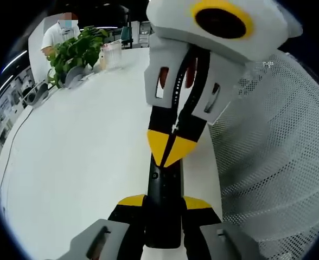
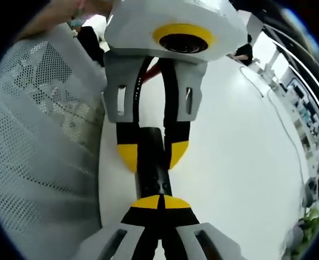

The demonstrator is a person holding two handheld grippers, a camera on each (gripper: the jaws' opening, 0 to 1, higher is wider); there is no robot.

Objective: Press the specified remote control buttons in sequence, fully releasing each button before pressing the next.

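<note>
I am seeing one remote control (image 1: 163, 203), a slim black one, lying lengthwise between my two tools above the white desk (image 1: 78, 162). In the left gripper view, the left tool (image 1: 164, 205) is gripping it, a yellow-tipped jaw pressing each side, so that tool is closed on the remote. The right tool (image 1: 171, 150) is coming in from the far end with its yellow tips drawn together into a point, touching the remote's upper face near a small round button. In the right gripper view, the same remote (image 2: 151, 170) is running away from me; the right tool (image 2: 160, 202) is sitting closed over a cluster of buttons, and the left tool (image 2: 151, 155) is clamping the far end.

A white perforated mesh surface (image 1: 279, 157) is standing just beside the desk edge. Far off, one leafy potted plant (image 1: 75, 51) is sitting next to one clear container (image 1: 112, 54); I cannot tell what it holds. One person (image 1: 59, 33) is standing behind the plant, partly hidden. The button markings are too small to read.
</note>
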